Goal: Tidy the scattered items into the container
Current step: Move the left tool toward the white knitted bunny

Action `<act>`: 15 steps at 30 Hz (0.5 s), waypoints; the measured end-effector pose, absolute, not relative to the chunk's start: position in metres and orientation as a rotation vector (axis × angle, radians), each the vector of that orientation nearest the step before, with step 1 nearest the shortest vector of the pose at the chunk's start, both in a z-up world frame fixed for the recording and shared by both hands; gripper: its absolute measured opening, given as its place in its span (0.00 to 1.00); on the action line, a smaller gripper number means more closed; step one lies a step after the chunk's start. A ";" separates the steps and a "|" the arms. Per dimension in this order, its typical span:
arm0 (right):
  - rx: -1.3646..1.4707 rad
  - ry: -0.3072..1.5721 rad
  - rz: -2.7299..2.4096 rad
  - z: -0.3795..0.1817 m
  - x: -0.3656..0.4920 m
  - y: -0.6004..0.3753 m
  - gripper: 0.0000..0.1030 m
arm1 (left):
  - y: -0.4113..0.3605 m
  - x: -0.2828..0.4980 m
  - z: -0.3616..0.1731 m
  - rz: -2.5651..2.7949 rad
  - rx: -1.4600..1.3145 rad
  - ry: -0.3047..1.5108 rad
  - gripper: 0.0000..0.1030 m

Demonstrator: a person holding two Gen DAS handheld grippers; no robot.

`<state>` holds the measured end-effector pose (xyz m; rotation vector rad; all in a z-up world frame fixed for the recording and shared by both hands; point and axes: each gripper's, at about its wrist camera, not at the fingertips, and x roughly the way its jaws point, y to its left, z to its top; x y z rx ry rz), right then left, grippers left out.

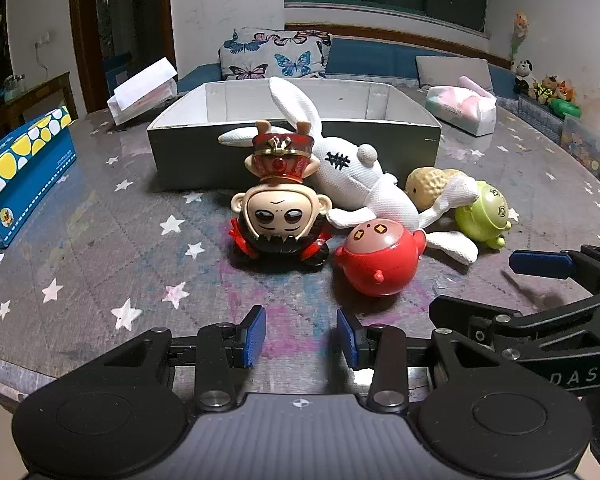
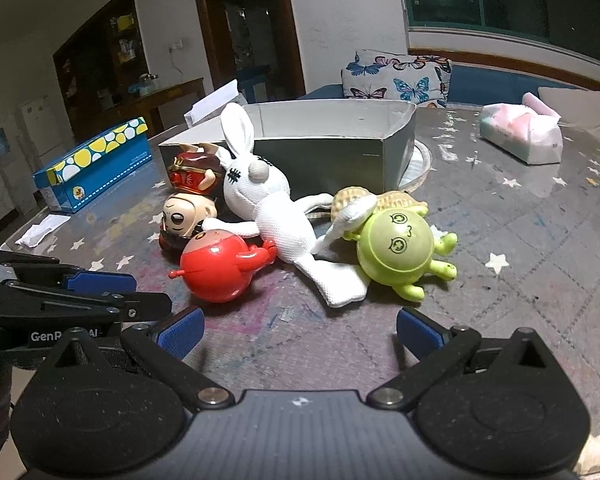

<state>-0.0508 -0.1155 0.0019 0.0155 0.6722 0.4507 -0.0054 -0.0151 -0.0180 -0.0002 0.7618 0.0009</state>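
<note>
While both sets of fingers stand apart with nothing between them, the left gripper point(image 1: 301, 336) hovers low over the bench point(image 1: 100, 240) just short of the red round toy point(image 1: 380, 258), and the right gripper point(image 2: 298, 332) hangs wider open before the white plush rabbit point(image 2: 276, 216) and the green turtle toy point(image 2: 396, 246). No toy is in the grey box point(image 1: 292, 160) yet, so the first pick appears still to be chosen. The next move calls for closing on a free-lying piece, likely the red toy or the turtle. Behind them a big-headed figure with a red crown point(image 1: 278, 200) and a peanut-shaped toy point(image 1: 428, 188) crowd against the box's near wall. The rabbit sprawls across the pile, one ear over the box rim and limbs draped on neighbours, so lifting anything beneath could drag it. A blue patterned carton point(image 1: 24, 172) and a tissue pack point(image 1: 462, 110) stand well apart.
</note>
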 end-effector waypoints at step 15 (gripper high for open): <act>-0.001 0.679 0.468 0.001 -0.048 -0.110 1.00 | -0.014 0.000 -0.021 -0.003 -0.005 0.778 0.40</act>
